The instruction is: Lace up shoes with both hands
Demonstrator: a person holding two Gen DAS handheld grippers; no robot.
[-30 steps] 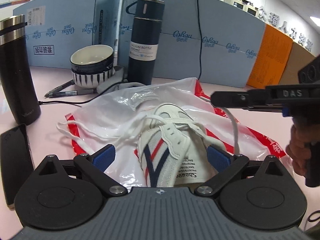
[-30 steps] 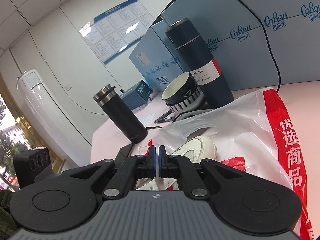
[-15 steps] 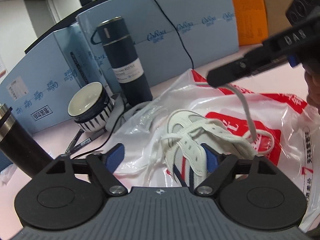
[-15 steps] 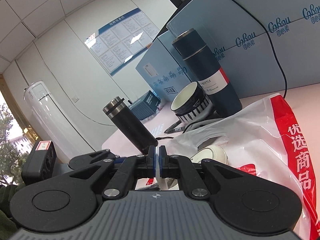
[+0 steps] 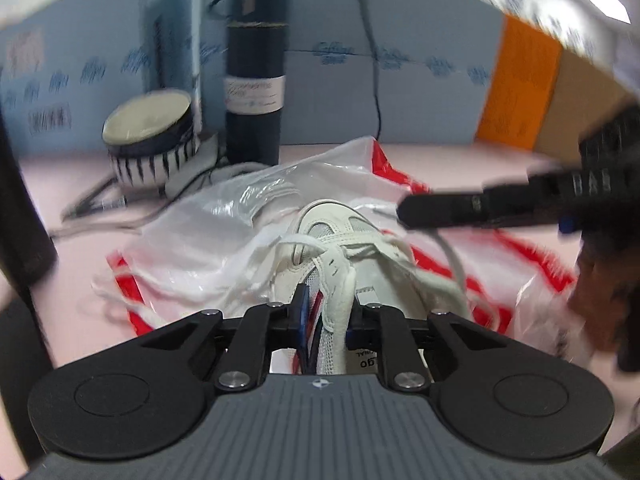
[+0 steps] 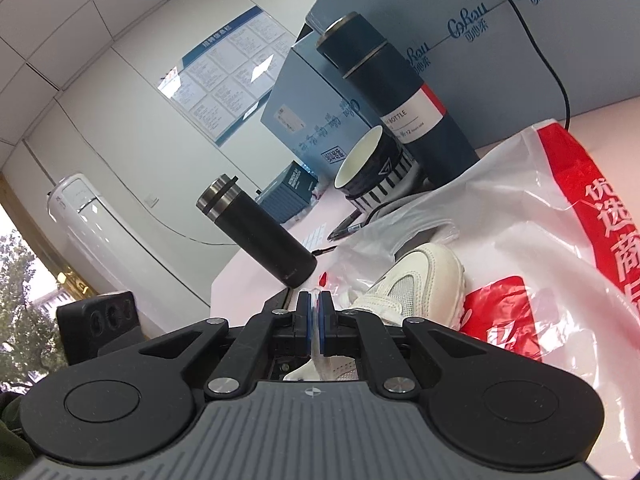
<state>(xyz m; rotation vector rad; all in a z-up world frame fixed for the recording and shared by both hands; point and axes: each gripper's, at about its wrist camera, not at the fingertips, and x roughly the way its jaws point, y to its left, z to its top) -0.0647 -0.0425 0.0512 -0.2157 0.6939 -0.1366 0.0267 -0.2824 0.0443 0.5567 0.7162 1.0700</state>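
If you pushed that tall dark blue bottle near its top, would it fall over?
Probably, yes. The dark blue bottle stands upright, tall and narrow, so a high push could tip it. Being round, it might then roll. The striped bowl sits close beside it and could get knocked.

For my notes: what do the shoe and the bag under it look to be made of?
Shoe: smooth off-white leather or synthetic with a dull sheen, plus grey mesh panels whose weave shows; leather versus synthetic is unclear. Bag: thin translucent plastic film, glossy and crinkled, with red print.
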